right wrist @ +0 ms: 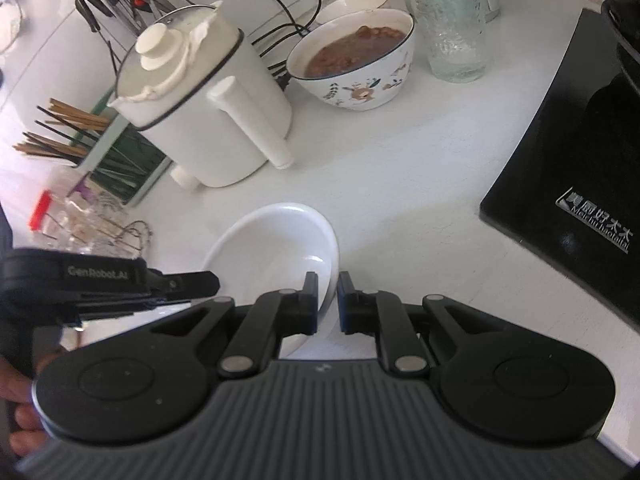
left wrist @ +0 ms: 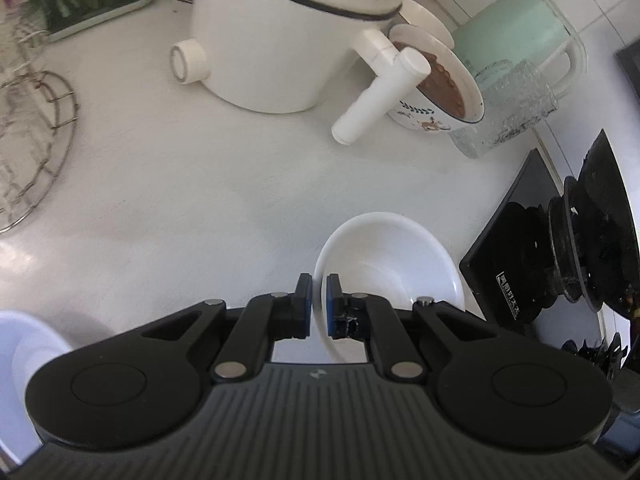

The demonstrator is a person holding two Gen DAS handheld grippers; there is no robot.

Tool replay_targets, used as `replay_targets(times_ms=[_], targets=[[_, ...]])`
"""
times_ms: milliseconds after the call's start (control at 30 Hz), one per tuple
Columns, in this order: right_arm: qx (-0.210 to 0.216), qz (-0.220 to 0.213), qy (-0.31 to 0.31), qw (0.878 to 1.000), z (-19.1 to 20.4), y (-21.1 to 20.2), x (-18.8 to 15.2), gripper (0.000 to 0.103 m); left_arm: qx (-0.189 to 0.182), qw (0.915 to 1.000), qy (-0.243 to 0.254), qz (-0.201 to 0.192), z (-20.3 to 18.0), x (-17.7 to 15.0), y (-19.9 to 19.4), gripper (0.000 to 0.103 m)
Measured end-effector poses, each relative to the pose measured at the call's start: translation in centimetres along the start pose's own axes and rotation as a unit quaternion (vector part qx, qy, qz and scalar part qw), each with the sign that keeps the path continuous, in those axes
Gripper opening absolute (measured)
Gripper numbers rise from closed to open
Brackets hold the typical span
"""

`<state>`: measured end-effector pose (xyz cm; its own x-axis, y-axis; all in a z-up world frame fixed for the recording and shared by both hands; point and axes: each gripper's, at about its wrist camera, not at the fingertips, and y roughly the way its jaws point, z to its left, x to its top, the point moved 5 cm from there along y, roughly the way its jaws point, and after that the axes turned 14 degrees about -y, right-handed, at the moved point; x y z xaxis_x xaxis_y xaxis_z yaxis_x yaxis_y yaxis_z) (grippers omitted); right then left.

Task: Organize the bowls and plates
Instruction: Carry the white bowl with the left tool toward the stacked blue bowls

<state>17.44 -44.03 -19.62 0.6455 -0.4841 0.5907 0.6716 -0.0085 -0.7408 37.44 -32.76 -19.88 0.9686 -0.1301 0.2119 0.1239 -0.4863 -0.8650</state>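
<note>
A white bowl (left wrist: 390, 264) is tilted above the white counter. My left gripper (left wrist: 319, 306) is shut on its rim, one pad on each side. The same bowl shows in the right wrist view (right wrist: 272, 256). My right gripper (right wrist: 328, 304) has its jaws around the bowl's near rim with a small gap on the right side, so I cannot tell whether it grips. The left gripper's body (right wrist: 100, 284) reaches in from the left. Another white dish (left wrist: 20, 344) lies at the lower left of the left wrist view.
A white electric kettle (right wrist: 200, 96) stands behind the bowl. A patterned bowl of brown food (right wrist: 356, 60), a glass pitcher (right wrist: 448, 20), a mint jug (left wrist: 516, 28), a black stove (right wrist: 572, 160), a wire rack (left wrist: 32, 148) and a chopstick holder (right wrist: 116, 160) surround it.
</note>
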Motion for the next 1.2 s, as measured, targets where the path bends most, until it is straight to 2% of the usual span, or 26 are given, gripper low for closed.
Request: replay_targets(times_ms=[167, 500, 933, 1200], targets=[[0.017, -0.008, -0.008, 1.000, 1.2, -1.1, 0.7, 0.012, -0.006, 0.9993, -0.034, -0.017, 0.9, -0.4, -2.7, 0.008], [0.048, -0.009, -0.004, 0.999, 3.4, -2.6, 1.9, 0.012, -0.014, 0.9976, -0.049, -0.047, 1.0, -0.2, -7.8, 0.009], [0.057, -0.026, -0.023, 0.998, 6.8, -4.2, 3.2, 0.013, -0.026, 0.9958, -0.054, -0.069, 2.0, 0.8, -12.6, 0.009], [0.064, -0.029, -0.038, 0.997, 9.2, -4.4, 3.5, 0.013, -0.030, 0.9943, -0.076, -0.069, 4.4, 0.9, -14.4, 0.009]])
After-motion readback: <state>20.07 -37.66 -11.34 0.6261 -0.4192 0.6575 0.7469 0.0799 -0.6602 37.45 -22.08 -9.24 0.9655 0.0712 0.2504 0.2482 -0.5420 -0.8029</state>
